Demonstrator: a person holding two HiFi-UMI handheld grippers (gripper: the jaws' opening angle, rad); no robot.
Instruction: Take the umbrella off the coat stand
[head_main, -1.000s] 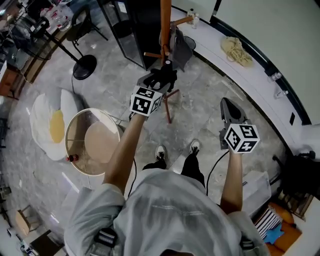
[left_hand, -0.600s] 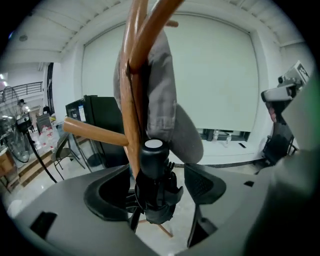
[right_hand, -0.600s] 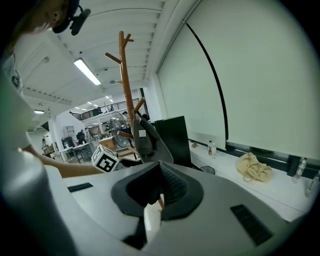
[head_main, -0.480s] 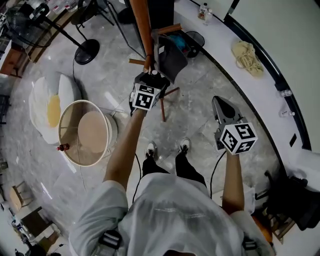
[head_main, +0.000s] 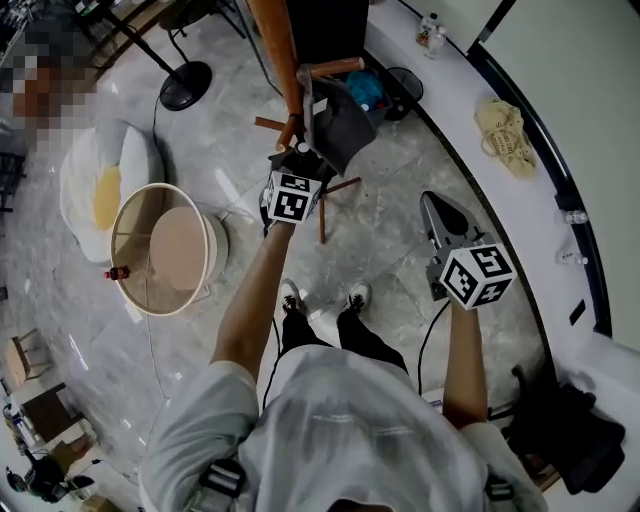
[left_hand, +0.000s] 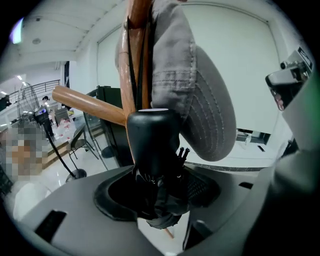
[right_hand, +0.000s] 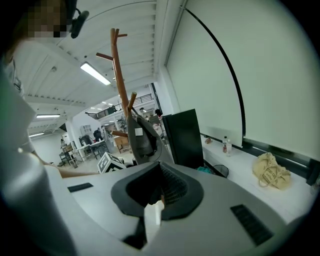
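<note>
A wooden coat stand rises at the top of the head view, with a grey cap hung on a peg. A folded black umbrella hangs against the pole, just under the cap. My left gripper reaches up to it. Its jaws are closing with the umbrella between them, and I see no firm press of the pads. My right gripper hovers to the right of the stand, jaws together and empty, pointing toward the stand.
A round beige side table and a white cushion with a yellow patch lie to the left. A white counter with a cloth bag and a bottle curves along the right. The stand's legs spread by the person's feet.
The left gripper has come in closer to the stand's pole, below the cap, and the umbrella now sits between its jaws. The right gripper has drifted slightly toward the stand.
</note>
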